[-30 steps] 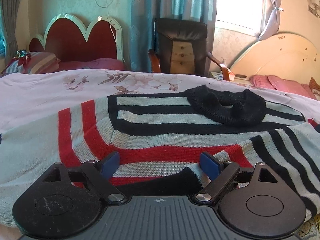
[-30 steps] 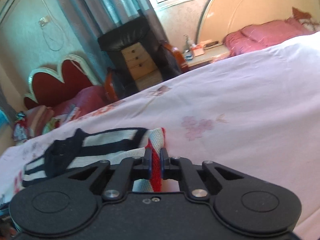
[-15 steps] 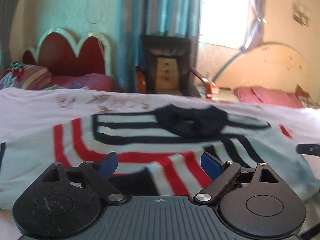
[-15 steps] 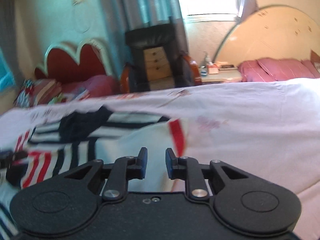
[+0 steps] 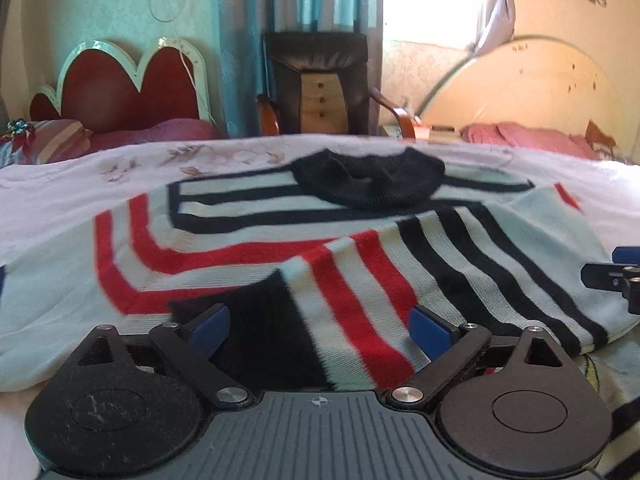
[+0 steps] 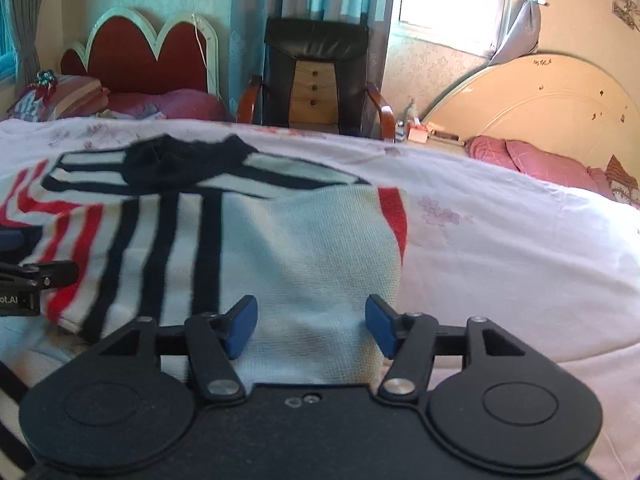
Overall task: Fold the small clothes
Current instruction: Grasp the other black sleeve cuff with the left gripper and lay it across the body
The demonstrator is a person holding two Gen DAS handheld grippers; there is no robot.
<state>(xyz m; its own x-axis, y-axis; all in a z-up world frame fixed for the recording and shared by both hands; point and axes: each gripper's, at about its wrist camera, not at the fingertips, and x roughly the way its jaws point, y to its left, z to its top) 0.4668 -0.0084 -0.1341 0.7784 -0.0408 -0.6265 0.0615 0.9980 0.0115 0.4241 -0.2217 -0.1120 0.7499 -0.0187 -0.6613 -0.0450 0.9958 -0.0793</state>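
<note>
A small knit sweater (image 5: 248, 240) with white, red and black stripes and a black collar (image 5: 368, 180) lies flat on the bed. One sleeve (image 5: 400, 272) is folded across its body. My left gripper (image 5: 319, 324) is open, its jaws on either side of the sleeve's black cuff (image 5: 260, 320), not closed on it. My right gripper (image 6: 311, 324) is open and empty over the sweater's white right part (image 6: 312, 248); it also shows at the right edge of the left wrist view (image 5: 618, 272). The left gripper's finger (image 6: 36, 276) shows at the left edge of the right wrist view.
The sweater rests on a white floral bedsheet (image 6: 500, 240). Behind the bed stand a black chair (image 5: 320, 88), a red headboard (image 5: 120, 88) and a cream headboard (image 5: 528, 92). Pink pillows (image 6: 536, 160) lie at the far right.
My right gripper let go of the sweater's edge and opened wide. The sleeve now lies folded across the body. Both grippers have drawn back slightly toward the near edge.
</note>
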